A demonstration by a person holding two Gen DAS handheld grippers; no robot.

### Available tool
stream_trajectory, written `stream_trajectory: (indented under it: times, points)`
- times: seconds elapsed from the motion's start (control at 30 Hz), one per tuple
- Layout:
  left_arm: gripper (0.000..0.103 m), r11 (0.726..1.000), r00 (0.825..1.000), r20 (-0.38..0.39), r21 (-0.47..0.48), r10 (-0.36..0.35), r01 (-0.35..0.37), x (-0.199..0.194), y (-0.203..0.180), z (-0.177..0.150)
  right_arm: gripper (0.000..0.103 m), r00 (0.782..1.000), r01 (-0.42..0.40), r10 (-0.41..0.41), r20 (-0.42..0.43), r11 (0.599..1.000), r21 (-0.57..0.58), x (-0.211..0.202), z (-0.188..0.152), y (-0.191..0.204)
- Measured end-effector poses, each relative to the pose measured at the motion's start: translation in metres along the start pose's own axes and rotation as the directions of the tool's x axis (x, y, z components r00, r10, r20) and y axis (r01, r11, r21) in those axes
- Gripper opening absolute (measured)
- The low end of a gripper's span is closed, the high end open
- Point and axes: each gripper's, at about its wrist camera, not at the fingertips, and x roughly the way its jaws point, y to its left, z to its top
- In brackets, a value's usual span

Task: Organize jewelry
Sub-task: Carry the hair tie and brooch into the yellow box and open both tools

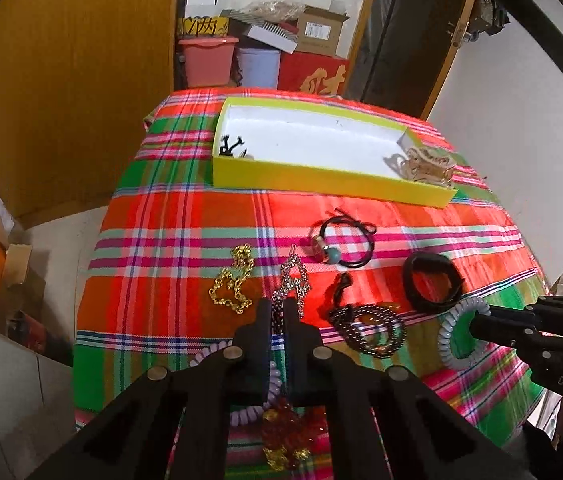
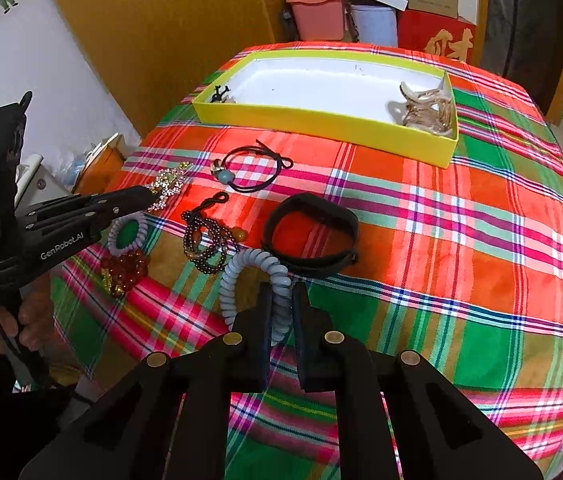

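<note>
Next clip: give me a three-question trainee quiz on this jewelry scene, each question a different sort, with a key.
1. True or false: the right hand-held gripper is shut on the grey spiral hair tie.
2. What does the left hand-held gripper pinch?
A. the gold chain
B. the rhinestone chain
C. the black band
3. Fill in: the beige hair claw lies in the ____ end of the yellow box, as the right wrist camera sees it.

Key: 1 true; 2 B; 3 right.
</note>
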Motion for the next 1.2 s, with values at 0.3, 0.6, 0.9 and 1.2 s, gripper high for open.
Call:
stream_trajectory:
  times: [0.3,0.6,0.9,1.2]
  points:
    - [0.005,0.999,0.998,0.055,-0.021,-0.025,0.026,-0.026,-0.007,0.01,0.01,0.998,0.012,-0.012,0.069,1.0,0.006,-0.022,0.008,-0.001]
    - [0.005,0.999,0.996,0.088,-0.021,-0.035,0.037,-0.038,-0.018,0.023,0.01,0.991,0.035,-0.037,0.128,0.999,0.018,-0.04,0.025,-0.01]
    - [0.005,0.999,0.994,0.099,-0.033,-0.038,0.042,-0.031,-0.017,0.05,0.01,0.981,0.066,-0.068,0.18,0.998,0.013,-0.045,0.061,-0.025]
    - [0.005,0.999,0.993,0.113,-0.027,-0.025,0.028,-0.006,-0.01,0.098,0.01,0.972,0.113,-0.111,0.207,0.994,0.004,-0.03,0.112,-0.048]
